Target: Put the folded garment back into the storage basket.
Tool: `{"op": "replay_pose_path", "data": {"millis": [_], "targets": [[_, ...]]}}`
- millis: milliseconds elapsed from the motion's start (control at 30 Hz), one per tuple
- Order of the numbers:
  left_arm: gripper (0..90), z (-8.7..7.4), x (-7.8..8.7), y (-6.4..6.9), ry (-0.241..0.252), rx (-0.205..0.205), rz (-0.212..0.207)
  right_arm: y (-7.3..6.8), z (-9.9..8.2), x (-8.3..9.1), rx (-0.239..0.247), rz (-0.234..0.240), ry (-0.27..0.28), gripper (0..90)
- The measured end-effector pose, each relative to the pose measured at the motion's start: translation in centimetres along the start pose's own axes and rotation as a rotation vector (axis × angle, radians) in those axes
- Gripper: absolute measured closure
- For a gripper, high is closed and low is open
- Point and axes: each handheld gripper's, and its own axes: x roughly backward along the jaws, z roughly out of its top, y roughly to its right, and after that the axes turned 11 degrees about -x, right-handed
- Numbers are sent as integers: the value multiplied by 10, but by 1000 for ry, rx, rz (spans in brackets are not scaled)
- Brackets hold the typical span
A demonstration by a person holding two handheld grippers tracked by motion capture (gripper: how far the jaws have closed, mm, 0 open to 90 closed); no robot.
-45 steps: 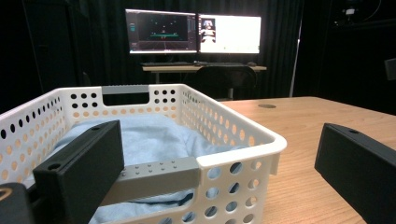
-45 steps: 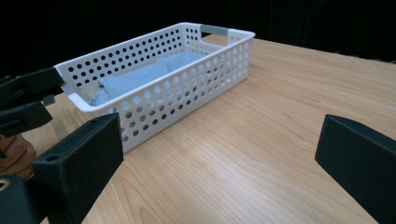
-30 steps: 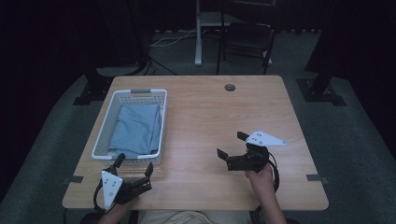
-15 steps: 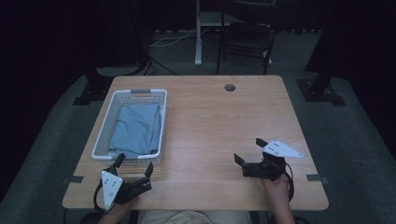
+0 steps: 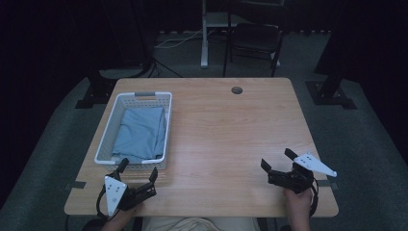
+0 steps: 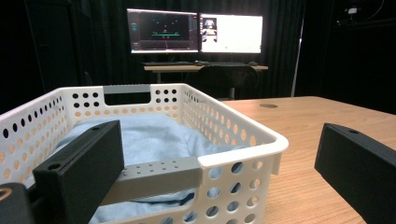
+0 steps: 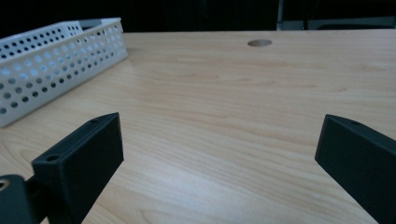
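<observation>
Left gripper [image 5: 138,172] fingers spread, empty, just short of the basket [image 5: 108,129] near end. Cloth [image 5: 142,132] folded inside the basket. Right gripper [image 5: 279,161] also released, desk [image 5: 231,134] right corner.

A white basket [image 5: 108,139] dotted with round holes and fitted with grey handles holds a pale blue cloth [image 5: 141,133] on a light wood-grain table [image 5: 231,130], beside black-jawed grippers
</observation>
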Motion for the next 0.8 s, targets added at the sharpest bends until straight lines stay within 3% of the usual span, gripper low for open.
{"op": "replay_pose_path", "data": {"millis": [300,467,600,700,800], "targets": [[26,0,0,0,1,1,1,2,-9,3,11,-47,13,8],[27,0,0,0,3,1,1,1,-13,9,27,-100,31,7],[27,0,0,0,2,1,1,2,-15,10,17,-87,41,7],[26,0,0,0,2,1,1,-1,-16,9,34,-113,59,7],[26,0,0,0,2,1,1,-3,-17,6,54,-135,43,7]]}}
